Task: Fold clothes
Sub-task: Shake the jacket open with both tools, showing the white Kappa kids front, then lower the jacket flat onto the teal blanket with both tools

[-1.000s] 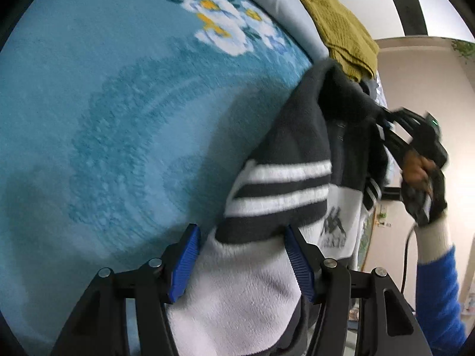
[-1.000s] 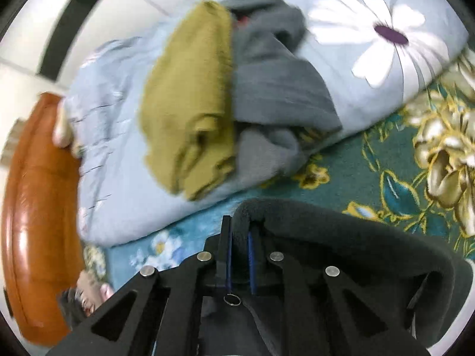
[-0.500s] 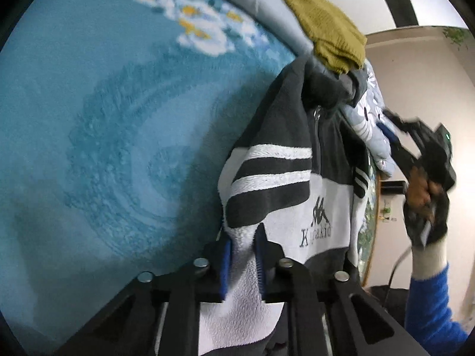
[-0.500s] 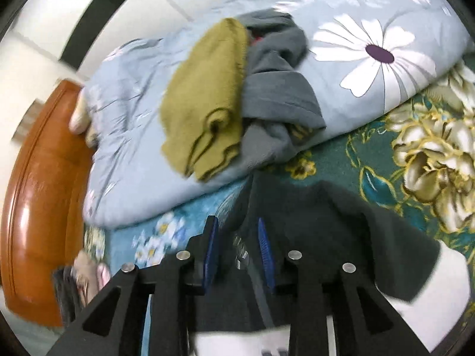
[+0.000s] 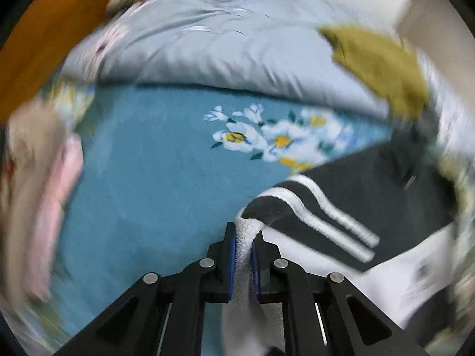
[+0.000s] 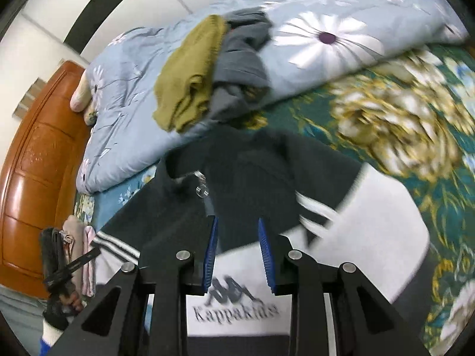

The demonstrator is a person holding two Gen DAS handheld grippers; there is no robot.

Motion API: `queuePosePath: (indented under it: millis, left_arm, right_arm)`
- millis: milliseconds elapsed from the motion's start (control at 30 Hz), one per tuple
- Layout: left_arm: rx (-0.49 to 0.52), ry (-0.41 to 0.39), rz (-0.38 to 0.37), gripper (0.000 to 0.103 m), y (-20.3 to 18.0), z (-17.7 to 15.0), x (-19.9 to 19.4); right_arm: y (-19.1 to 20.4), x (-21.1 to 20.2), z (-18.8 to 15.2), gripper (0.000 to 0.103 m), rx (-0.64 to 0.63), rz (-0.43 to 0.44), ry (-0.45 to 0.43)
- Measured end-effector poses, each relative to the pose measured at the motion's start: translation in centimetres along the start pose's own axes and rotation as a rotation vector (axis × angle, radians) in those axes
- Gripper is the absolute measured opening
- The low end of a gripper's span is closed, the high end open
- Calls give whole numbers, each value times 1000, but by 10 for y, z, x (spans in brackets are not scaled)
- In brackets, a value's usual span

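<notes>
Grippers number two. The left gripper (image 5: 243,255) has its blue pads (image 5: 232,264) pressed together on a white fleece edge of the jacket (image 5: 371,195), beside two white stripes on its dark sleeve. The right gripper (image 6: 239,255) hovers over the jacket's chest with its fingers apart and nothing between them; in the right wrist view the left gripper (image 6: 89,255) shows small at the near left, with a gloved hand (image 6: 63,302) on its handle.

One jacket (image 6: 267,184), dark on top and white below with a blurred printed logo, lies spread on the floral blanket (image 6: 439,207), its collar and zipper pull toward the far side. Beyond it one pale blue quilt (image 6: 326,47) carries two garments: an olive knit (image 6: 190,80) and a grey top (image 6: 240,65) touching it on the right. One small stack of pinkish clothes (image 6: 77,237) sits at the left, near the wooden headboard (image 6: 32,160).

Motion blur smears the left wrist view's edges and the blanket's gold flowers; the jacket's lower hem is cut off.
</notes>
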State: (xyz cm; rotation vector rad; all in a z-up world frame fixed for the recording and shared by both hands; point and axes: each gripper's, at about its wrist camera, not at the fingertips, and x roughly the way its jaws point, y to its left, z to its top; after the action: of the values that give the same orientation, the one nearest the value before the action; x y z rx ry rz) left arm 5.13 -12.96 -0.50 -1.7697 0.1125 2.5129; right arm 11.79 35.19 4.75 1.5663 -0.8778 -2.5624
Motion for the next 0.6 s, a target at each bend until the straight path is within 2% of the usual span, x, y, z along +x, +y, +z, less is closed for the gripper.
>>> queuePosePath:
  millis: [33,133,167,233,267,300,333,367,433,533,600]
  left_arm:
    - [35,5,36,10,-7,-3,7]
    - [-91,0,2,14,-6,-11,12]
    - [-178,-12,-25,15,-1,-13,8]
    - [-377,-49,-67,27,10,-23,-6]
    - [-462,-89,-75,38,10,-32,-16]
    - [-535,-135,-85,43,8,-43,-28]
    - [-607,-182,-96,44,6,-54,-39]
    - [-627,-207,-112,45,-1,-60,-46]
    - [-589,-219,-182,45,-30,-66,-54]
    - [-519,-200,-363,47,-79,-79,-58]
    - [-408,-163,-458,47,-111,-89,-54]
  right_arm:
    - [-8,-8,-7,33,2,-11,4]
    - [-26,-31,-29,46,-34,-74,8]
    - [-30,-39,-36,48,-60,-103,8]
    - [-38,-50,-55,57,-131,-175,17]
    - [-41,-51,-67,57,-155,-204,37]
    - [-44,-51,-78,57,-178,-232,58]
    - [-44,-48,-86,57,-182,-240,74]
    - [-45,-46,-93,57,-185,-246,90]
    - [-45,-40,-107,57,-191,-258,121]
    - [-47,-31,-129,57,-200,-276,168]
    - [-47,-25,-143,57,-206,-288,199]
